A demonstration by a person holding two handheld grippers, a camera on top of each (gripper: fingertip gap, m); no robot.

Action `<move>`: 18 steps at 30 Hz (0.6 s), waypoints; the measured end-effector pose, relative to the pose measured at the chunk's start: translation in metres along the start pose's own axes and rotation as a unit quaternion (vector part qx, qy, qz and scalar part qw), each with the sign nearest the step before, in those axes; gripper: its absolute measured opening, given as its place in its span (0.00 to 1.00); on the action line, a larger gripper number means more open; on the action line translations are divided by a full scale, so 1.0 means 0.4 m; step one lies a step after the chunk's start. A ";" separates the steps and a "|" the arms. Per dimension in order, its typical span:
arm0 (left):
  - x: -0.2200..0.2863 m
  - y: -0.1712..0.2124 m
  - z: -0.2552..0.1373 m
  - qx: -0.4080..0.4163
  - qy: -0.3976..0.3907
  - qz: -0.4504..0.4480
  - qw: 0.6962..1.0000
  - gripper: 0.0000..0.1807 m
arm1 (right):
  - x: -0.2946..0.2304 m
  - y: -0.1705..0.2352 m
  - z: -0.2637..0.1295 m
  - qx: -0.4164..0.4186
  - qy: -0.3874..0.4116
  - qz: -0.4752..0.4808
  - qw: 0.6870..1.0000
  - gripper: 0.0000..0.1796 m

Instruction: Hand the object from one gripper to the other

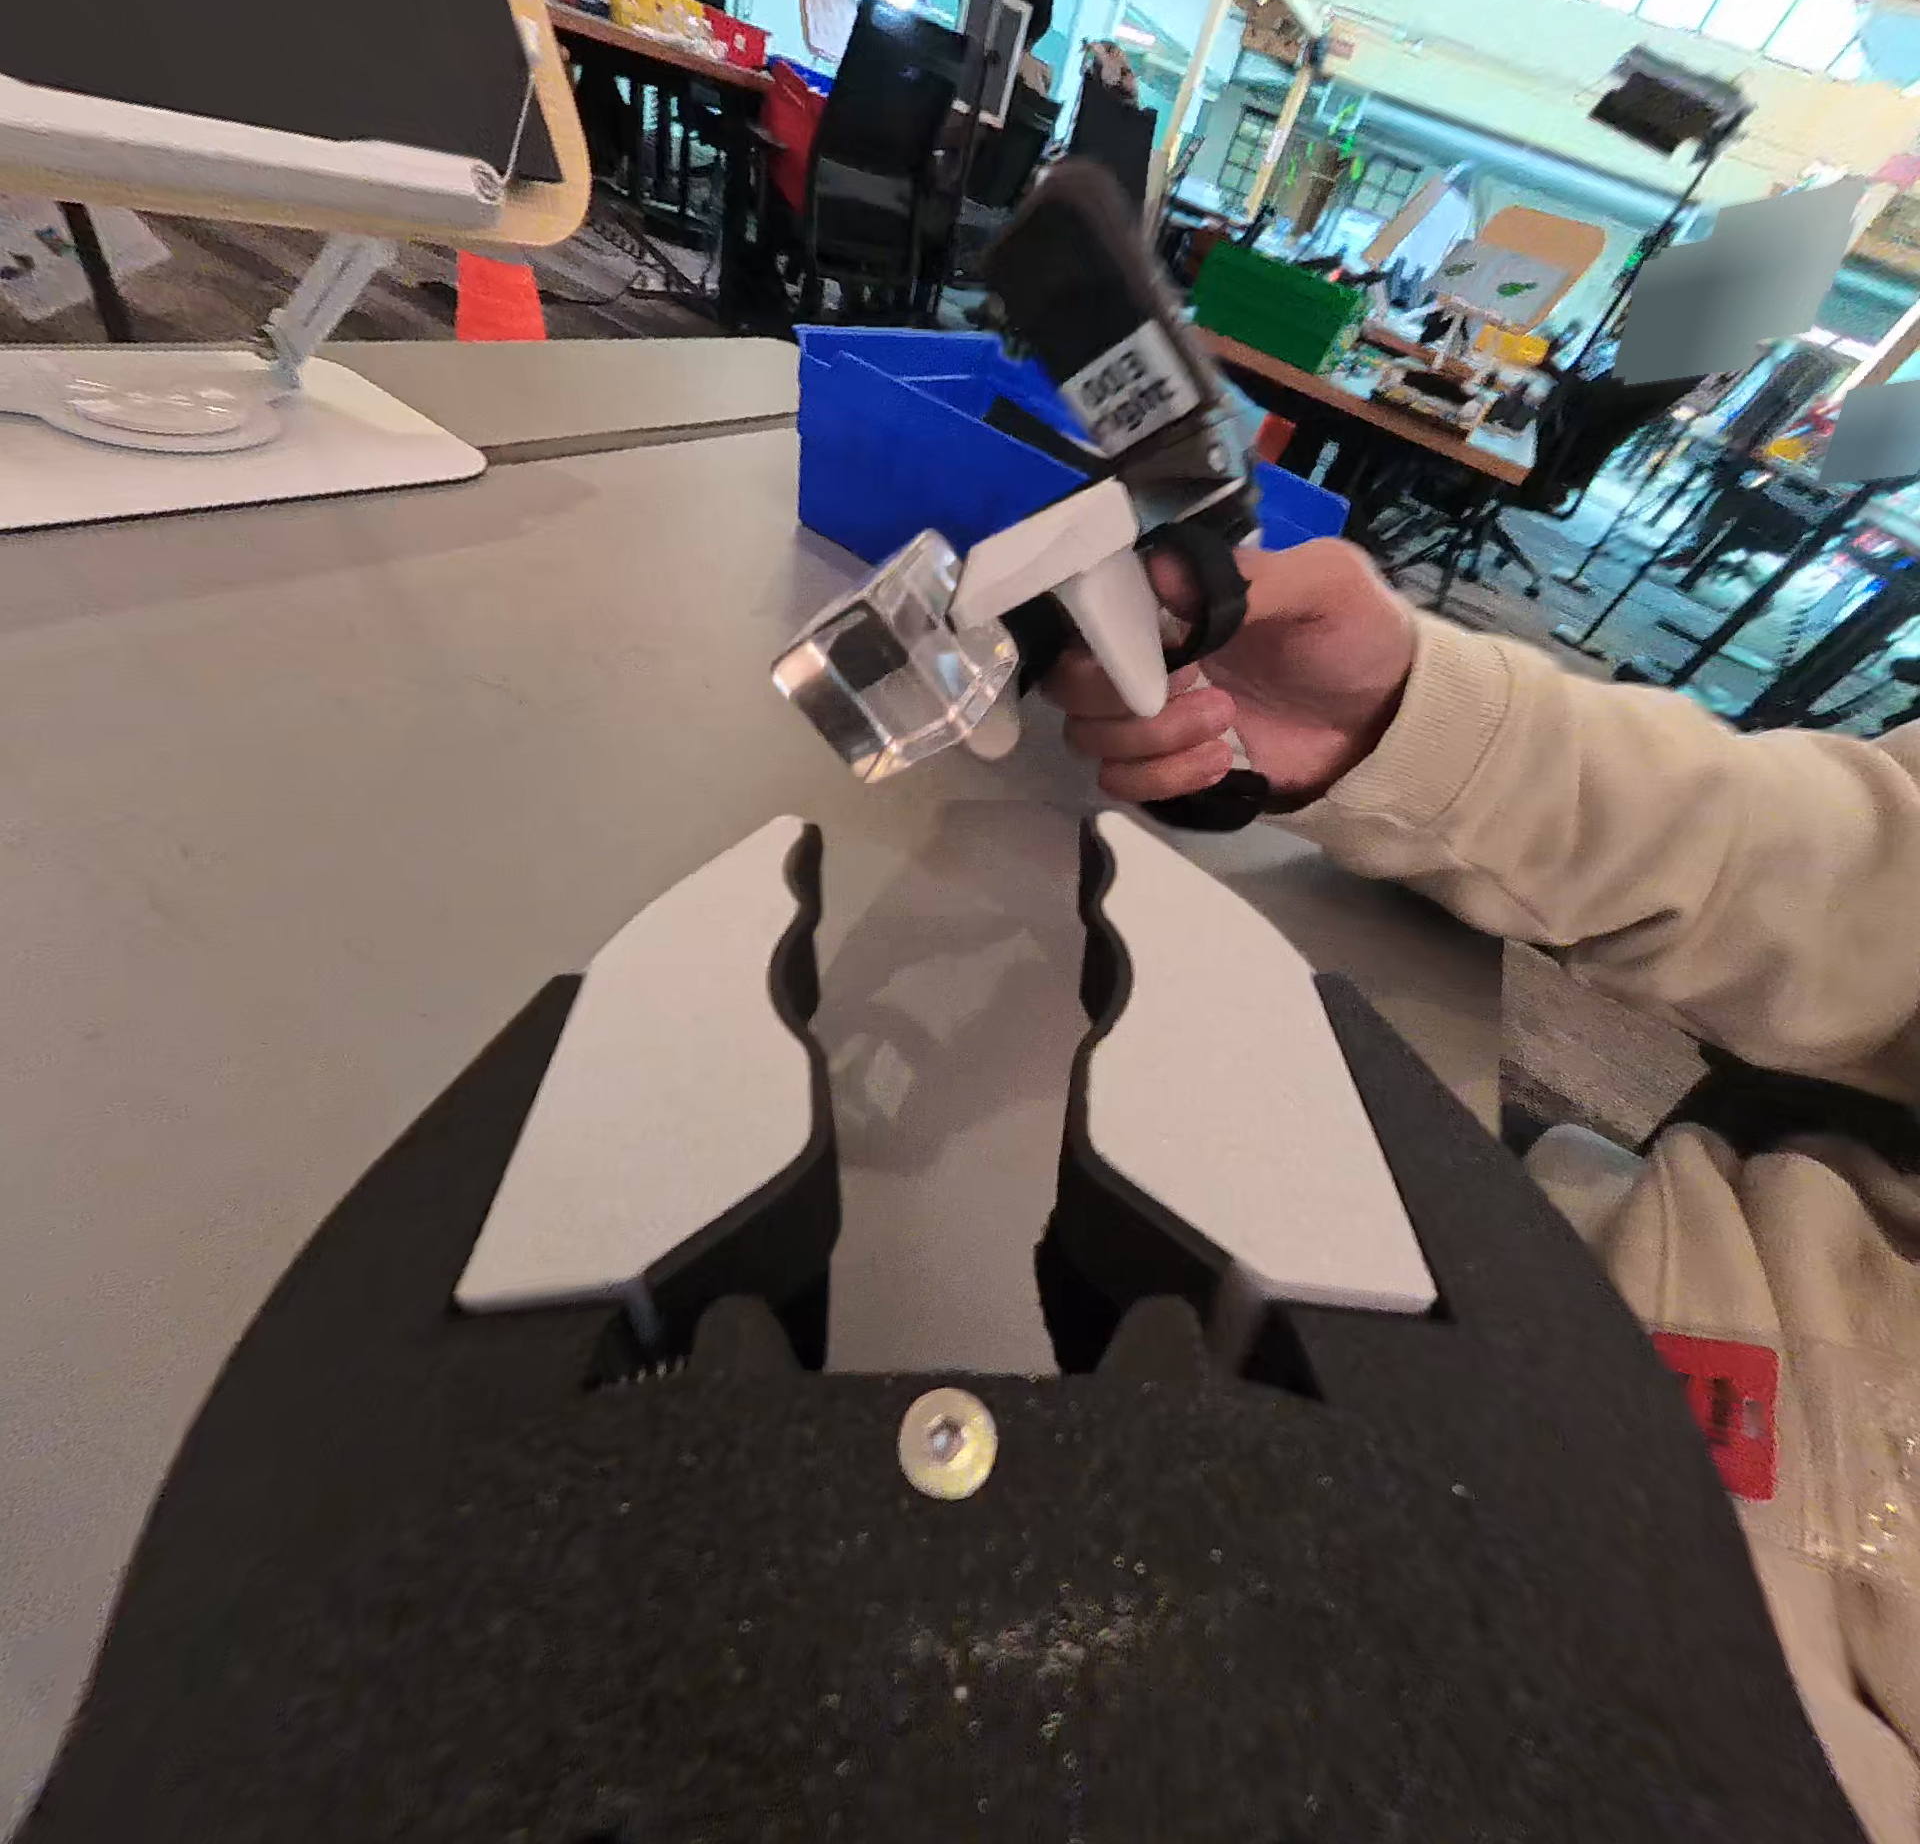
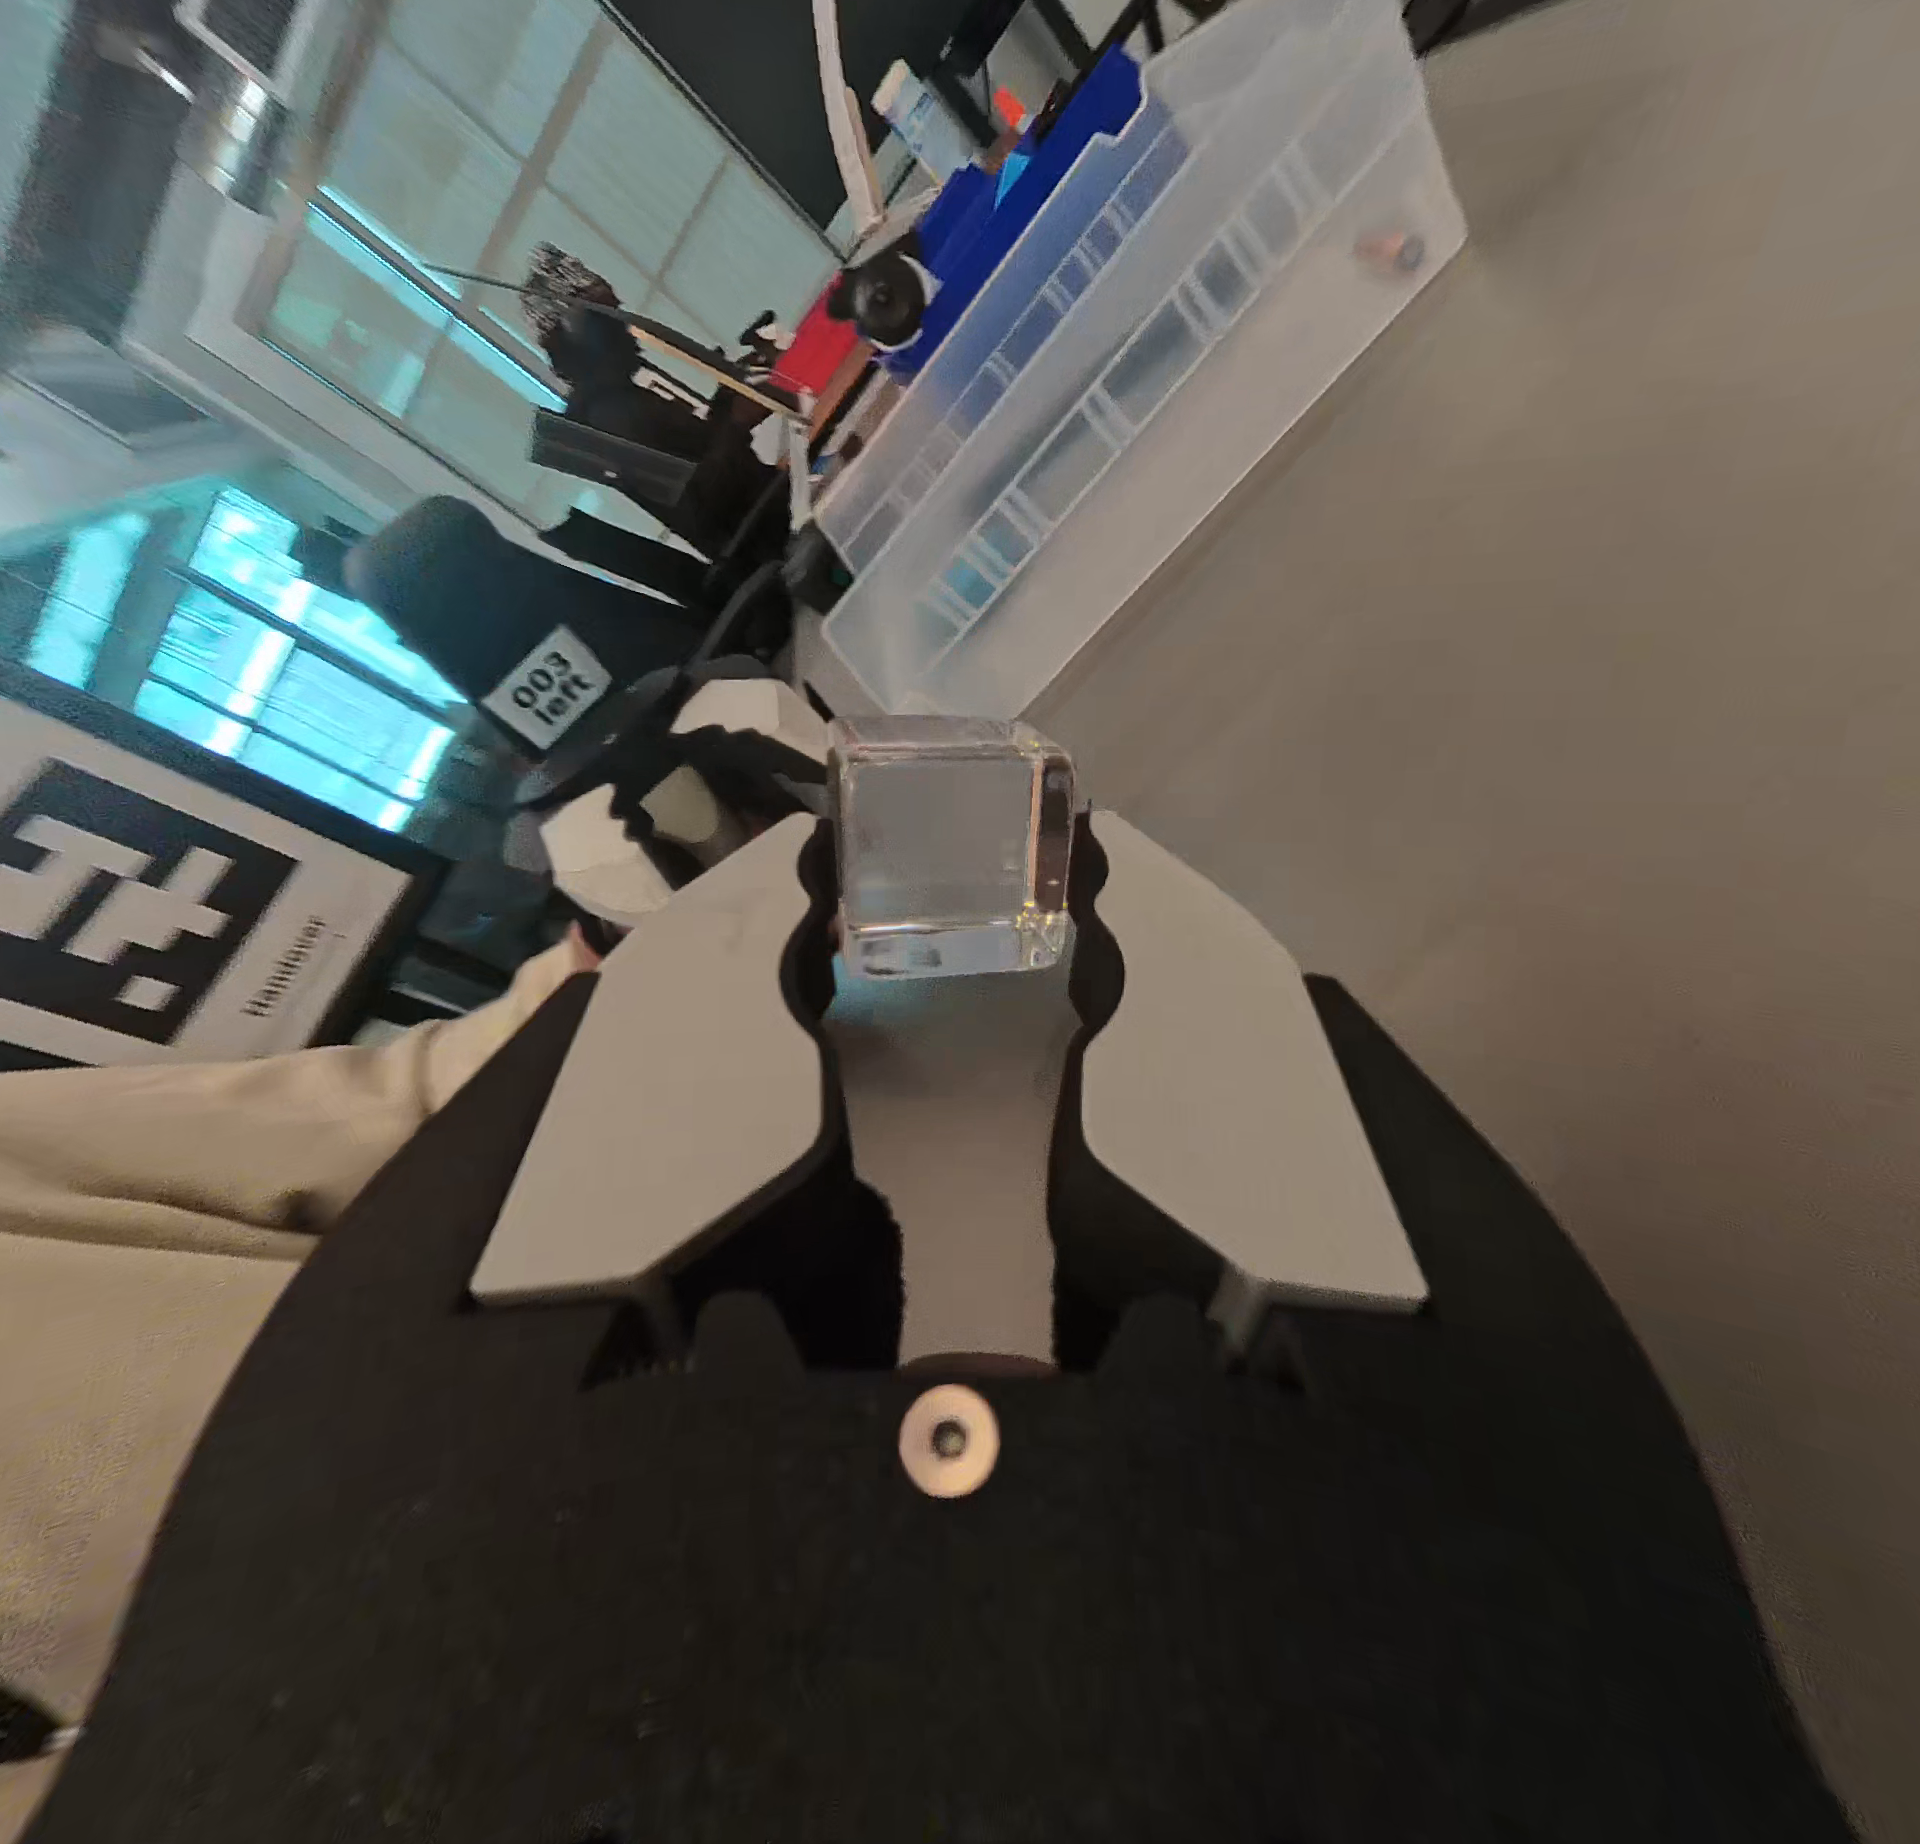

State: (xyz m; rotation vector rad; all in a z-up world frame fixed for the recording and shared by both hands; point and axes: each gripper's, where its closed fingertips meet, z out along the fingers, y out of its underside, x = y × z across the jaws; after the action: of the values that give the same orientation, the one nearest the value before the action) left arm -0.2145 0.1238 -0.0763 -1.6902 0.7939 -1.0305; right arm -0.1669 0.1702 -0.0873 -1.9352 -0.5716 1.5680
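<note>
A clear cube sits pinched between the tips of my right gripper, which is shut on it. In the left wrist view the cube shows in the right gripper, held by a hand in a beige sleeve above the grey table. My left gripper is open and empty, its tips just below and short of the cube. It also shows in the right wrist view, beyond and left of the cube, with its jaws apart.
A blue bin stands on the table behind the right gripper. A white stand with a dark screen is at the far left. A clear plastic bin lies beyond the cube. A black-and-white marker board is at left. Some 8 cm of space lies between my two pairs of fingers.
</note>
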 end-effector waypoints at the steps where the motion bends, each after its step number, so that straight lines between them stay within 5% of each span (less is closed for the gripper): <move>1: -0.008 0.008 0.004 -0.008 -0.012 0.010 1.000 0.31 | 0.003 -0.005 -0.007 0.000 0.021 -0.027 0.999 0.24; 9: -0.028 0.060 0.020 -0.075 -0.049 0.068 0.994 0.29 | -0.058 -0.093 -0.102 -0.034 0.149 -0.170 0.974 0.24; 13: -0.015 0.076 0.023 -0.089 -0.042 0.059 0.993 0.29 | -0.088 -0.171 -0.329 -0.078 0.289 -0.180 0.937 0.24; 18: 0.008 0.083 0.043 -0.094 -0.021 0.057 0.994 0.28 | 0.013 -0.188 -0.662 -0.097 0.507 -0.151 0.843 0.24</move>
State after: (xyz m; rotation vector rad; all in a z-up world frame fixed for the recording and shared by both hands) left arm -0.1992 0.1173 -0.1100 -1.7957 0.9727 -0.8610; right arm 0.0946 0.1850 -0.0029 -2.3219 -0.5144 0.1628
